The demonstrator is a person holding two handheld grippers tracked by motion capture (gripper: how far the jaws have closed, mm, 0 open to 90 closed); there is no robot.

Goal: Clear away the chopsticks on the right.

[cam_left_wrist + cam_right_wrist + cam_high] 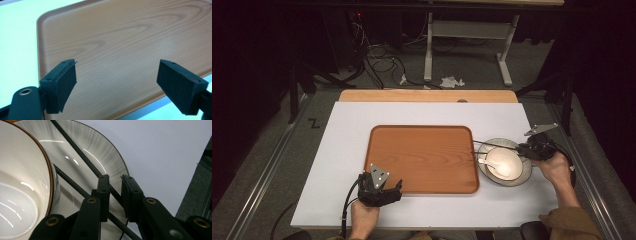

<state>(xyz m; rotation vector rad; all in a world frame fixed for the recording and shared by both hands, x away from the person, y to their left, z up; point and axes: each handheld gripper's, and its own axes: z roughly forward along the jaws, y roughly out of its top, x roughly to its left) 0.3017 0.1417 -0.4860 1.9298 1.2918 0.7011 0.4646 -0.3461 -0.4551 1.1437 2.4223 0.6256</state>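
Left gripper (pixel 117 85): I hold it spread above the bare tray (pixel 422 159).
Right gripper (pixel 115 195): I pinch one chopstick (pixel 82 156).
Left: bowl (pixel 503 162), plate (pixel 525 174) off-tray.

Tray (pixel 422 157) sits mid-bench (pixel 352 120); right of the tray, touching it, a plate (pixel 526 172) carrying a bowl (pixel 503 162), spoon (pixel 484 161) in it, chopsticks (pixel 494 145) across.
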